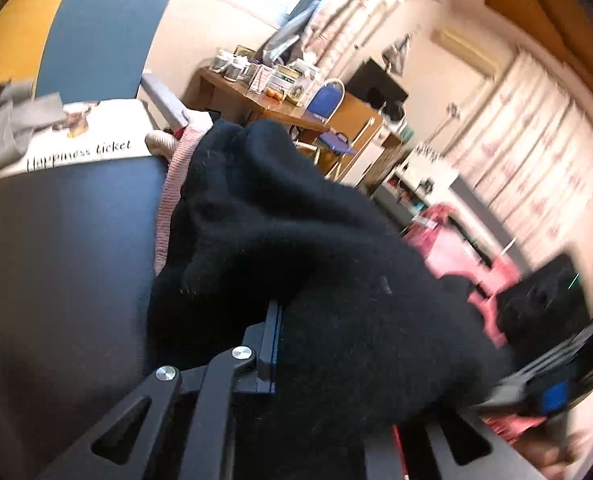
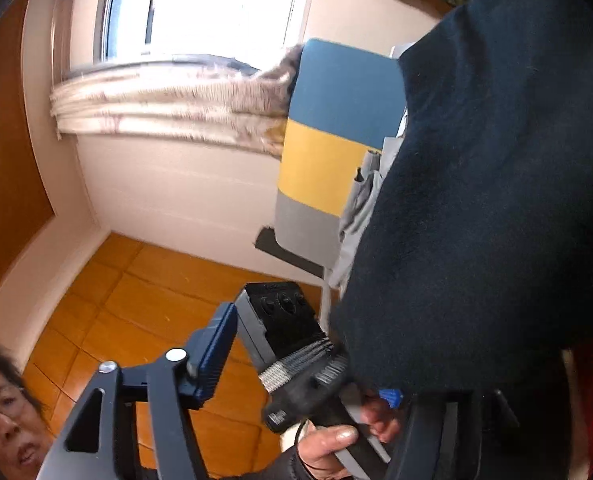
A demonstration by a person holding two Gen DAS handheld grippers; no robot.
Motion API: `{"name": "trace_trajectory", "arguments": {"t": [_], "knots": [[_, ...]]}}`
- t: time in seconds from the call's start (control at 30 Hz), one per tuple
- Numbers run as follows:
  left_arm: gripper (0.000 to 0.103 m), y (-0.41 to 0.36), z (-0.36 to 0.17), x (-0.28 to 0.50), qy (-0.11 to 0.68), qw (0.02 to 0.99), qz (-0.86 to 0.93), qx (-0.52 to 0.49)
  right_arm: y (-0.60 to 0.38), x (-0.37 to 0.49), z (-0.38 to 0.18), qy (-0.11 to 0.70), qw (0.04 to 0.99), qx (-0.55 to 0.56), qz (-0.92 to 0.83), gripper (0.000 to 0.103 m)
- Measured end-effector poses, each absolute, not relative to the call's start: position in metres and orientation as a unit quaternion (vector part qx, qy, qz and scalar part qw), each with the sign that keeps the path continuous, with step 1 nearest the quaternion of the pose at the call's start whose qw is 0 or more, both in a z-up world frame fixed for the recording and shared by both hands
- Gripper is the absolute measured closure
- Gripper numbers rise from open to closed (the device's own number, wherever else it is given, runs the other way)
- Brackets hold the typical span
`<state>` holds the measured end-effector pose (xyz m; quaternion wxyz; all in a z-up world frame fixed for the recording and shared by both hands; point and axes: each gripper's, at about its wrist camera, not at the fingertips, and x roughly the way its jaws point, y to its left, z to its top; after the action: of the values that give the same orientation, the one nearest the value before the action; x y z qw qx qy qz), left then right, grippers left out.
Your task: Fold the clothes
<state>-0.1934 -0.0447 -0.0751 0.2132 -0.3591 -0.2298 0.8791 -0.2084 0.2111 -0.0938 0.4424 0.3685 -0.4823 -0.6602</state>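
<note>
A black knitted garment [image 1: 296,220] is bunched over my left gripper [image 1: 286,314], which is shut on a fold of it; only the left finger [image 1: 270,344] shows, the other is under the cloth. In the right wrist view the same black garment [image 2: 496,200] hangs down the right side. My right gripper [image 2: 316,344] stands open: its left finger [image 2: 212,356] is bare and the right one is hidden behind the cloth. A hand [image 2: 328,444] holds the left gripper's handle [image 2: 304,384] just in front of it. The right gripper [image 1: 548,380] shows blurred at the lower right.
A dark flat surface [image 1: 56,260] carries a white printed shirt [image 1: 92,140], grey cloth [image 1: 0,128] and a pink ribbed garment [image 1: 172,192]. Behind stand a blue and yellow panel [image 2: 336,120], a cluttered wooden desk [image 1: 256,96] and a blue chair [image 1: 328,100]. Wooden floor [image 2: 136,300] lies below.
</note>
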Motion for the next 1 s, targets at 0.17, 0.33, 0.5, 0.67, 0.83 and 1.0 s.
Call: {"name": "trace_trajectory", "arguments": {"t": [0.17,0.33,0.5,0.67,0.83,1.0], "knots": [[0.096,-0.065,-0.07,-0.201,-0.28,0.248,0.858,-0.353,0.227,-0.166,-0.069,-0.296,0.298,0.343,-0.84,0.036],[0.089,-0.064,-0.076,-0.207,-0.308,0.265,0.849,-0.337,0.208,-0.135,-0.029,0.044,0.126,0.263,-0.956,0.022],[0.094,-0.059,-0.074,-0.212,-0.298,0.276,0.848,-0.341,0.173,-0.167,-0.036,0.192,0.109,0.255,-0.941,0.013],[0.096,-0.064,-0.066,-0.206,-0.315,0.304,0.839,-0.322,0.163,-0.172,-0.063,0.285,0.127,0.259,-0.914,0.017],[0.097,-0.07,-0.057,-0.2,-0.348,0.342,0.818,-0.303,0.172,-0.182,-0.068,0.232,0.137,0.308,-0.913,0.095],[0.096,-0.09,-0.031,-0.171,-0.357,0.356,0.826,-0.254,0.151,-0.162,-0.045,0.168,0.171,0.29,-0.927,0.095]]}}
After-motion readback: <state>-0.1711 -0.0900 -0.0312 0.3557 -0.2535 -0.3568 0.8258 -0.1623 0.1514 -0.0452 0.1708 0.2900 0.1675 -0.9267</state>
